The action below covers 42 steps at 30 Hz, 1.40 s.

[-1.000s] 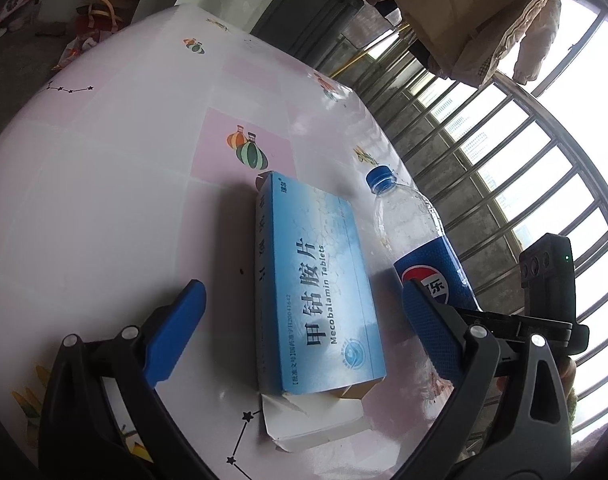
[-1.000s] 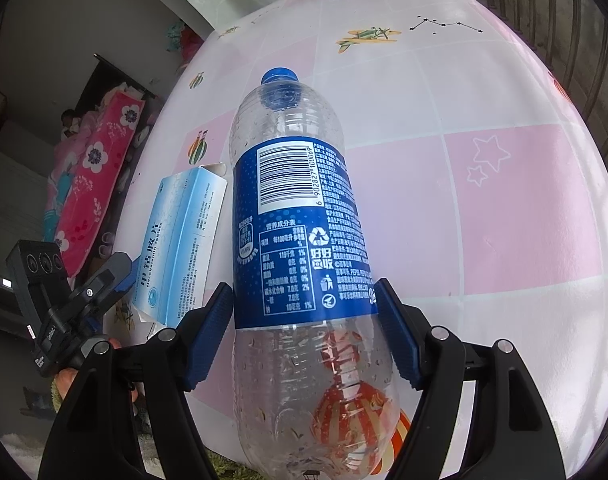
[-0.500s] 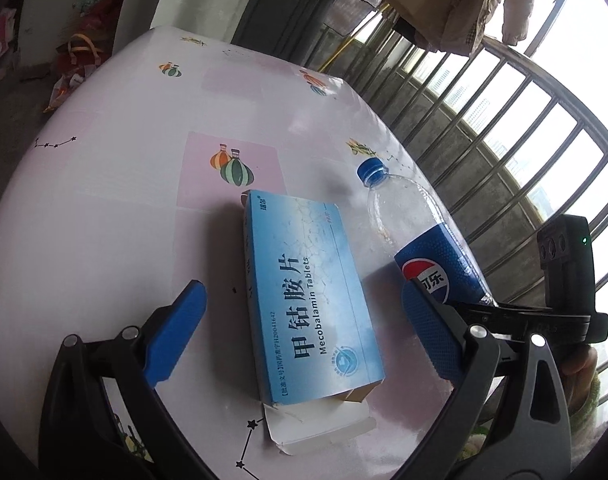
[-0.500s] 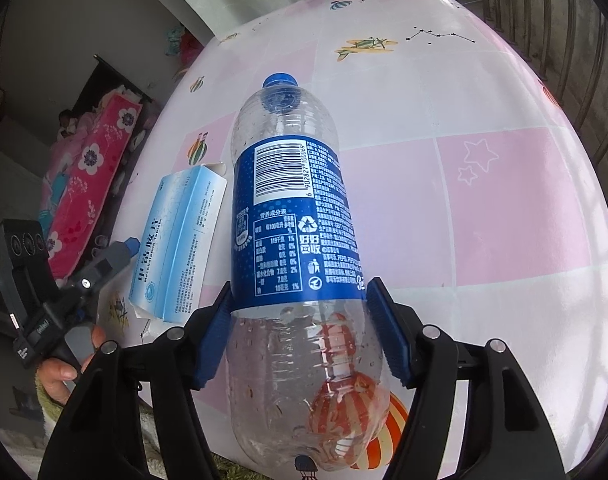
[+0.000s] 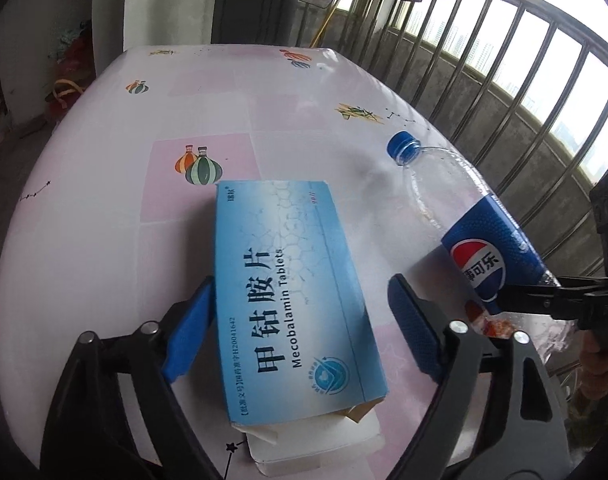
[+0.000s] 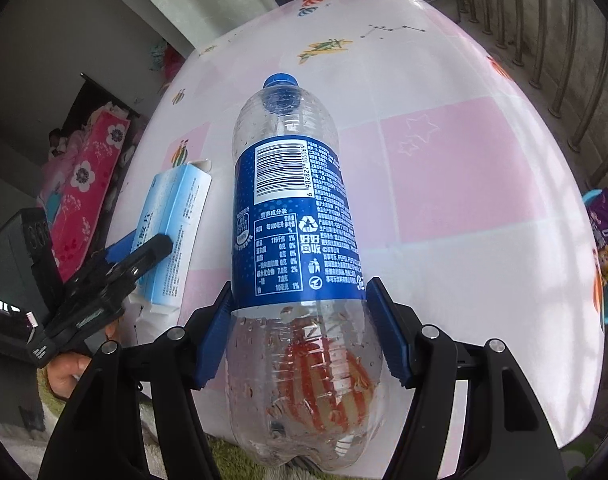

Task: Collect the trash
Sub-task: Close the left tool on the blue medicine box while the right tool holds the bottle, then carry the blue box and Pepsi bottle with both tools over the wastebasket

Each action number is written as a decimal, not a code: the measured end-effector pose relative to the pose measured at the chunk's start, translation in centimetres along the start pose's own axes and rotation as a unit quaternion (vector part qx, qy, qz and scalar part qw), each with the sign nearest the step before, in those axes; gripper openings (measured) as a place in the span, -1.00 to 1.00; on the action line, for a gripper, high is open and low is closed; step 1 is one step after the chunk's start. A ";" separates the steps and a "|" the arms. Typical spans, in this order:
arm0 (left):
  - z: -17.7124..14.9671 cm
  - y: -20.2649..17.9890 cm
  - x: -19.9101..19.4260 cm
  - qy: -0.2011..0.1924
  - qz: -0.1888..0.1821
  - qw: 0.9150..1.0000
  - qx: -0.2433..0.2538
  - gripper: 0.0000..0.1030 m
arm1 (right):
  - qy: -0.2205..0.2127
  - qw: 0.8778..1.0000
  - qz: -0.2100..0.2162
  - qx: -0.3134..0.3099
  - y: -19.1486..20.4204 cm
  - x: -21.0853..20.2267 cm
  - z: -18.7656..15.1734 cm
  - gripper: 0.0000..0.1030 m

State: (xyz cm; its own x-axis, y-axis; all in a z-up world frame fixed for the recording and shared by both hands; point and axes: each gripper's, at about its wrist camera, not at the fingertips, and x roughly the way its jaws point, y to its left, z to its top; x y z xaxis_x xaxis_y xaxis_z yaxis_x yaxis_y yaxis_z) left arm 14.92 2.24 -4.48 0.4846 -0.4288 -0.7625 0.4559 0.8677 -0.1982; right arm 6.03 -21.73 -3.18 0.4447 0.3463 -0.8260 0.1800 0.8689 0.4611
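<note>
Right claw (image 6: 297,330) grips the empty cola bottle (image 6: 291,216) at the lower edge of its blue label; the bottle's long axis runs from 6 to 12 o'clock in the right wrist view, blue cap (image 6: 280,80) toward 12, over the pink-checked counter (image 6: 464,184). Left claw (image 5: 299,336) has just been closing around the blue tablet box (image 5: 287,288) lying flat on the counter, near pad touching its side, far pad apart. Box long axis runs 6 to 12 o'clock, torn flap end at 6.

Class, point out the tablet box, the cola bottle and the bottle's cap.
tablet box (image 5: 291,288), left wrist view, on its printed blue top face.
cola bottle (image 6: 291,216), right wrist view, on its blue label.
cap (image 5: 402,148), left wrist view, on its side.
</note>
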 end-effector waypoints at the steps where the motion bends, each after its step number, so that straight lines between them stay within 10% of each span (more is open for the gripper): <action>1: 0.0 0.1 0.2 0.003 0.004 1.000 0.001 0.44 | 0.004 1.000 0.001 0.003 -0.2 -0.1 -0.1 0.24; 20: -3.0 1.6 -2.5 0.041 0.008 0.999 -0.007 0.35 | -0.014 0.997 -0.036 -0.067 1.7 0.1 2.9 0.41; 42: -1.2 1.4 -1.2 0.038 0.021 0.999 -0.002 0.33 | -0.021 0.997 0.069 -0.019 -0.4 1.5 3.2 0.14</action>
State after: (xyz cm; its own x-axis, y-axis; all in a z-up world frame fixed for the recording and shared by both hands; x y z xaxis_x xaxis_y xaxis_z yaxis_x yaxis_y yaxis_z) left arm 14.07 4.25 -4.54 0.4458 -0.3721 -0.8142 0.4333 0.8855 -0.1674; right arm 9.43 -22.67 -3.55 0.4988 0.4486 -0.7415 0.0811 0.8277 0.5553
